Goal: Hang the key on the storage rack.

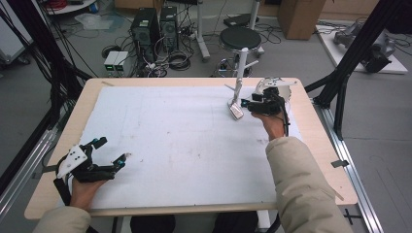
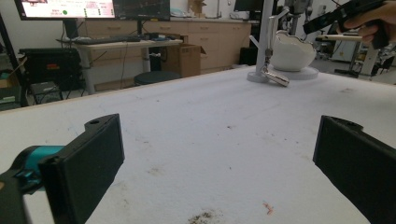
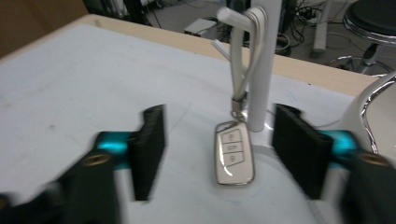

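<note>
A white car key fob [image 3: 234, 156] with three buttons hangs by a white strap [image 3: 243, 56] from a hook on a white stand [image 3: 264, 60]. The stand [image 1: 240, 73] is at the far right of the table. My right gripper [image 3: 219, 112] is open, one jaw on each side of the fob, and neither pad touches it. From above, the right gripper [image 1: 248, 103] sits just right of the fob [image 1: 236, 109]. My left gripper [image 1: 112, 151] rests open near the table's front left corner, with nothing between its jaws [image 2: 215, 168]. The fob [image 2: 275, 77] is far off in the left gripper view.
A white sheet [image 1: 184, 145] covers the wooden table. A white bowl-shaped object [image 2: 292, 51] with a chrome rim stands right behind the stand. Beyond the far edge are a black stool [image 1: 239, 38] and computer towers [image 1: 145, 29]. Black frame posts [image 1: 357, 48] rise at the right.
</note>
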A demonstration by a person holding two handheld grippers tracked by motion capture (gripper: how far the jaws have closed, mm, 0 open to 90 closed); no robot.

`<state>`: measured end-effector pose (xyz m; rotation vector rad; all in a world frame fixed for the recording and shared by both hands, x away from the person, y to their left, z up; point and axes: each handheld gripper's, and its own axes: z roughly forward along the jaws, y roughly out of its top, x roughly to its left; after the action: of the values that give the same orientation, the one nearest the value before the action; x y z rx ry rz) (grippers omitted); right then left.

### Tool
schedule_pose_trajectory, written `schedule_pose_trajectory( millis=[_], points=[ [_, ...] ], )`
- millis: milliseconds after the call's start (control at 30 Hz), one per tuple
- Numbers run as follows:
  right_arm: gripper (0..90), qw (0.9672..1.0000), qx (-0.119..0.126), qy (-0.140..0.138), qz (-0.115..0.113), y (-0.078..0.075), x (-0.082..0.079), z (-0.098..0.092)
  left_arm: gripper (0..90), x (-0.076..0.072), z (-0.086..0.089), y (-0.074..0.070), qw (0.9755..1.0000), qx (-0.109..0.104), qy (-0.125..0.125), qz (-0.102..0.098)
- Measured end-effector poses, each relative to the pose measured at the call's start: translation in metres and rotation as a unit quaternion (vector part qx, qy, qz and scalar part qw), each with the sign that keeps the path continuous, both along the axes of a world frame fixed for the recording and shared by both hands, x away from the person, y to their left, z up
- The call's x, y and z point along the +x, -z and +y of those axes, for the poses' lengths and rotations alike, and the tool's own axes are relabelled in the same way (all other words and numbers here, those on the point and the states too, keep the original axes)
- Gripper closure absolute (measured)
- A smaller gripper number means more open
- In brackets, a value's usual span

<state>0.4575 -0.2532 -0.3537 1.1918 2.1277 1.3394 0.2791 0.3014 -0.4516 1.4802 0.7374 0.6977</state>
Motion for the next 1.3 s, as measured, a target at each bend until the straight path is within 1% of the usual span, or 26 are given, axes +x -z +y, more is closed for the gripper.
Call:
schedule_pose_trajectory(
  millis=[33, 67, 100, 133, 233, 300, 333, 400, 467, 500, 567, 600, 700, 733, 767, 833, 900, 967, 1000, 1033, 1067, 1100, 1167, 1200, 1267, 1300],
  points=[
    [17.2, 1.0, 0.003, 0.001, -0.005, -0.003, -0.004, -0.001, 2.4, 0.0, 0.0, 0.0, 1.0, 0.0, -0.001, 0.0],
    [8.9, 1.0, 0.002, 0.002, -0.008, -0.005, -0.006, -0.001, 2.4, 0.0, 0.0, 0.0, 1.0, 0.0, -0.001, 0.001],
    [7.3, 0.9999, 0.006, -0.007, -0.013, -0.008, -0.01, -0.002, 2.4, 0.0, 0.0, 0.0, 1.0, 0.0, -0.001, 0.001],
    [0.8, 0.9996, 0.012, -0.02, -0.013, -0.011, -0.013, -0.005, 2.4, 0.0, 0.0, 0.0, 1.0, 0.0, -0.001, 0.001],
    [0.4, 0.9986, 0.027, -0.036, -0.025, -0.018, -0.026, -0.013, 2.4, 0.0, 0.0, 0.0, 1.0, 0.0, -0.002, 0.001],
    [0.5, 0.9986, 0.018, -0.039, -0.031, -0.021, -0.034, -0.017, 2.4, 0.0, -0.001, 0.0, 1.0, 0.001, -0.003, 0.002],
    [0.5, 0.9983, 0.013, -0.043, -0.037, -0.022, -0.038, -0.019, 2.4, 0.0, -0.001, 0.0, 1.0, 0.001, -0.004, 0.003],
    [0.4, 0.9978, 0.012, -0.051, -0.042, -0.022, -0.045, -0.024, 2.4, 0.0, -0.001, 0.0, 1.0, 0.004, -0.004, 0.004],
    [0.5, 0.9972, 0.01, -0.054, -0.051, -0.021, -0.054, -0.028, 2.4, 0.0, -0.001, 0.0, 1.0, 0.004, -0.004, 0.004],
    [0.4, 0.9963, 0.01, -0.059, -0.061, -0.019, -0.057, -0.031, 2.4, 0.0, -0.001, 0.0, 1.0, 0.004, -0.004, 0.004],
    [0.5, 0.9953, 0.006, -0.06, -0.075, -0.014, -0.065, -0.036, 2.4, 0.0, -0.001, 0.0, 1.0, 0.001, -0.004, 0.004],
    [0.5, 0.9944, 0.003, -0.06, -0.086, -0.01, -0.07, -0.038, 2.4, 0.0, -0.001, 0.0, 1.0, 0.004, -0.003, 0.004],
    [0.5, 0.9919, -0.001, -0.066, -0.109, 0.004, -0.082, -0.044, 2.4, 0.0, -0.001, 0.0, 1.0, 0.004, -0.003, 0.002],
    [0.4, 0.9915, 0.0, -0.069, -0.11, 0.008, -0.085, -0.046, 2.4, 0.0, -0.001, 0.0, 1.0, 0.005, -0.003, 0.004],
    [0.5, 0.9909, 0.003, -0.069, -0.116, 0.012, -0.087, -0.048, 2.4, 0.001, -0.001, 0.0, 1.0, 0.006, -0.003, 0.004],
    [0.5, 0.9894, 0.021, -0.066, -0.128, 0.02, -0.093, -0.053, 2.4, 0.001, -0.002, 0.0, 1.0, 0.007, -0.003, 0.004],
    [0.5, 0.9866, 0.043, -0.07, -0.141, 0.027, -0.099, -0.059, 2.4, 0.001, -0.002, 0.0, 1.0, 0.008, -0.003, 0.002],
    [0.5, 0.9853, 0.057, -0.072, -0.144, 0.035, -0.104, -0.063, 2.4, 0.0, -0.002, 0.0, 1.0, 0.005, -0.004, 0.003],
    [0.5, 0.9852, 0.063, -0.072, -0.142, 0.038, -0.106, -0.064, 2.4, 0.0, -0.002, 0.0, 1.0, 0.006, -0.004, 0.003],
    [0.5, 0.9842, 0.065, -0.072, -0.148, 0.041, -0.108, -0.066, 2.4, 0.0, -0.002, 0.0, 1.0, 0.006, -0.004, 0.003],
    [0.5, 0.9839, 0.069, -0.072, -0.148, 0.045, -0.11, -0.066, 2.4, 0.0, -0.002, 0.0, 1.0, 0.006, -0.005, 0.003],
    [0.5, 0.9829, 0.071, -0.072, -0.154, 0.048, -0.112, -0.068, 2.4, 0.0, -0.002, 0.0, 1.0, 0.007, -0.004, 0.002],
    [0.5, 0.9828, 0.069, -0.065, -0.158, 0.053, -0.115, -0.069, 2.4, 0.0, -0.002, 0.0, 1.0, 0.007, -0.004, 0.002],
    [0.5, 0.982, 0.068, -0.061, -0.165, 0.056, -0.116, -0.069, 2.4, 0.0, -0.002, 0.0, 1.0, 0.009, -0.003, 0.002],
    [0.5, 0.9811, 0.073, -0.06, -0.169, 0.064, -0.119, -0.07, 2.4, 0.0, -0.002, 0.0, 0.9999, 0.009, -0.003, 0.003],
    [0.5, 0.9823, 0.072, -0.057, -0.163, 0.066, -0.12, -0.07, 2.4, 0.0, -0.002, 0.0, 1.0, 0.008, -0.004, 0.002]
  ],
)
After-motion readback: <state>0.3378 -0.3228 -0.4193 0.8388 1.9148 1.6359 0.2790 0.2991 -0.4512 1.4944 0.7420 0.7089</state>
